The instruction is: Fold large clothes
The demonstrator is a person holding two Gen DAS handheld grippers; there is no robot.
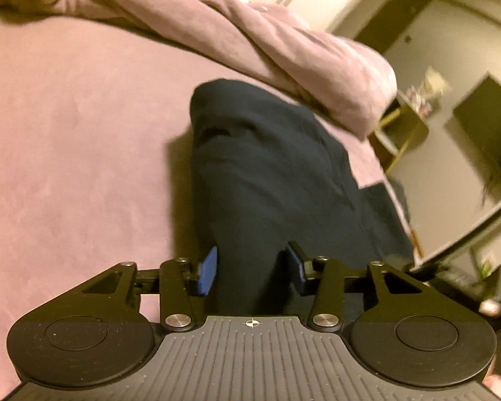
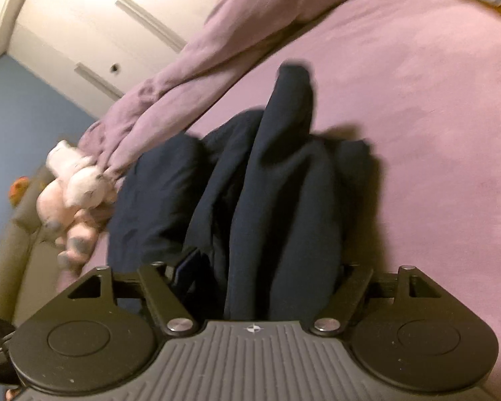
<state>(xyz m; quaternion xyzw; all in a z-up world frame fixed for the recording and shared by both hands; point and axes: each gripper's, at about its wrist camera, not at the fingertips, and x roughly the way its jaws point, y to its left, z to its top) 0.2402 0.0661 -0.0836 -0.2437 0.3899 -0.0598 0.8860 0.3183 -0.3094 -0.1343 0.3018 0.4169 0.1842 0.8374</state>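
A dark navy garment [image 1: 267, 167] lies bunched on a mauve bed sheet [image 1: 66, 150]. My left gripper [image 1: 250, 267] has its blue-padded fingers [image 1: 208, 269] on either side of a thick bunch of the garment and holds it. In the right wrist view the same navy garment [image 2: 277, 200] drapes over and between the fingers of my right gripper [image 2: 260, 277]; the left finger [image 2: 187, 267] shows, the right one is hidden under cloth. Folds of it hang down to the bed sheet [image 2: 434, 100].
A rumpled mauve duvet [image 1: 267, 43] lies along the far side of the bed. A pink plush toy [image 2: 76, 193] lies beside the garment near the bed's edge. White cupboard doors [image 2: 83, 33] and a shelf unit [image 1: 400, 127] stand beyond the bed.
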